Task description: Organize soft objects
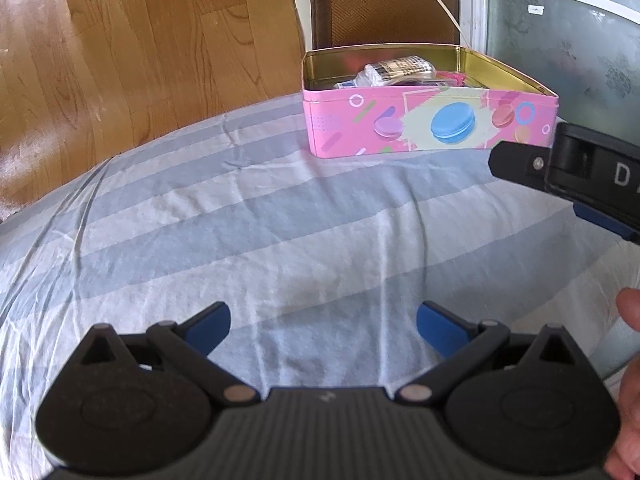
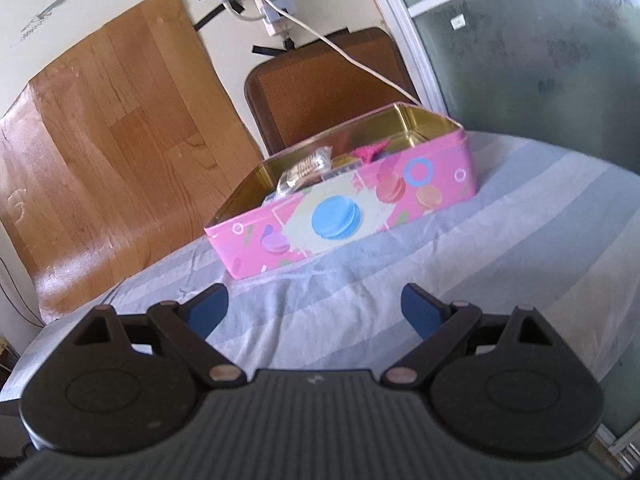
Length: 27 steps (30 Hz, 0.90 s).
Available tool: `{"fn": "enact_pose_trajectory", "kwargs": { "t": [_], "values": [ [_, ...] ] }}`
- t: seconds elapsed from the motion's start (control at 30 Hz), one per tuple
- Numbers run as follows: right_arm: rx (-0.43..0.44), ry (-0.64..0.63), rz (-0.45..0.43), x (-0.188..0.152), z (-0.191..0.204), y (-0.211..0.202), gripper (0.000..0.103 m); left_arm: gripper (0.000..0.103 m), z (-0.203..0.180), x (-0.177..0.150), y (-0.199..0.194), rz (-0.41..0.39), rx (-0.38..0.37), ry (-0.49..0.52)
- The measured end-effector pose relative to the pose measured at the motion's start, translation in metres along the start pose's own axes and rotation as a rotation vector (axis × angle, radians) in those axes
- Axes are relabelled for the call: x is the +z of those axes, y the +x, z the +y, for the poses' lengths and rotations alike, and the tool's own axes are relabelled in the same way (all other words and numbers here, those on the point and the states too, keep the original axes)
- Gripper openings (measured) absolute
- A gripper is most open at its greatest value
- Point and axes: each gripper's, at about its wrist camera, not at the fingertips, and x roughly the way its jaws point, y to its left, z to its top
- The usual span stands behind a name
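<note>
A pink tin box printed with macarons stands open on the striped bedsheet, gold inside. Several small packets lie in it, among them a clear wrapped one and something pink. My left gripper is open over bare sheet, well short of the box, with nothing between its blue pads. In the right wrist view the same box sits ahead, and my right gripper is open and empty just in front of its near wall. The right gripper's body shows at the right edge of the left wrist view.
A brown chair back stands behind the box, with a white cable running down from a power strip taped to the wall. Wood-pattern flooring sheet lies to the left. A frosted glass door is on the right. A hand shows at the right edge.
</note>
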Motion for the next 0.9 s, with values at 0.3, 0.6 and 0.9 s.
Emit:
{"fn": "enact_pose_trajectory", "kwargs": {
  "t": [0.3,0.6,0.9],
  "values": [
    [0.006,-0.002,-0.041,0.005,0.007,-0.010,0.095,0.103,0.002,0.004,-0.010,-0.029,-0.002,0.003],
    [0.023,-0.088,-0.131,0.035,0.020,-0.040,0.096,0.103,-0.002,0.034,-0.062,-0.248,0.053,0.033],
    [0.003,-0.142,-0.214,0.059,0.012,-0.050,0.097,0.103,-0.014,0.057,-0.071,-0.326,0.079,0.051]
  ]
}}
